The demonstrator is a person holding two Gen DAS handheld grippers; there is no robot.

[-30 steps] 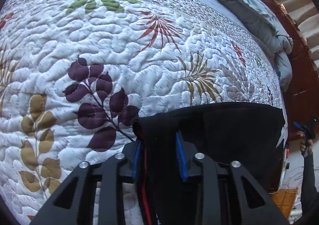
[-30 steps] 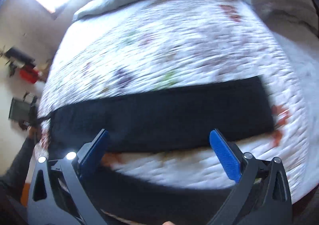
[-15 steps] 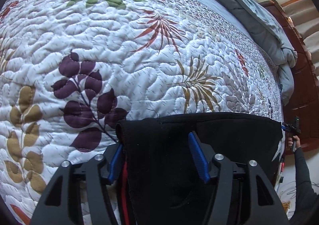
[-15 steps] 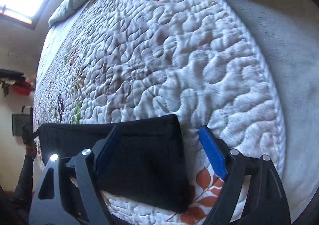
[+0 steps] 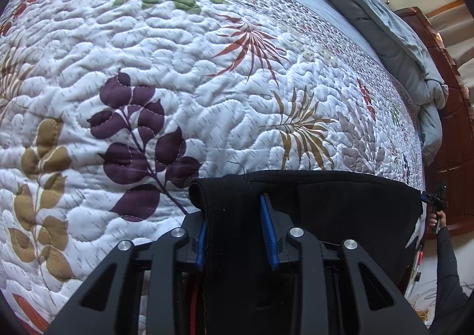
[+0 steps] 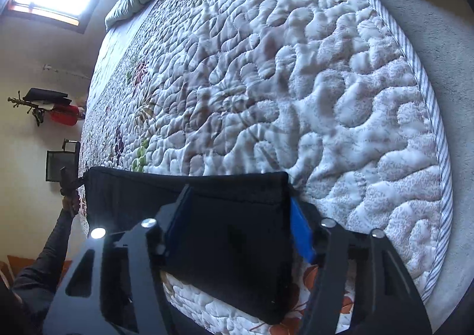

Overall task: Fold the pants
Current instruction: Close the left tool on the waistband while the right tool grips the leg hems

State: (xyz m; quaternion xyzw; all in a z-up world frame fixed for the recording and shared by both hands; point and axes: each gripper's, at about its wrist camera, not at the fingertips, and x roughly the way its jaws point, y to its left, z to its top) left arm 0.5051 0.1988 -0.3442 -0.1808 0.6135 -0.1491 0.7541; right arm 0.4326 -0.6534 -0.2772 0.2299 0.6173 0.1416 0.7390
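A white quilt printed with leaves is seen filling the upper left of both views. The black pants are laid flat along its lower edge, stretched from one gripper to the other. In the left wrist view, lower centre, the left gripper is clamped on one end of the pants, its jaws having just been closing. In the right wrist view the right gripper is seen closing on the other end, cloth between its blue pads.

Black angular tongs, blue ribbed pads, silver round screws; dark long sleeve.
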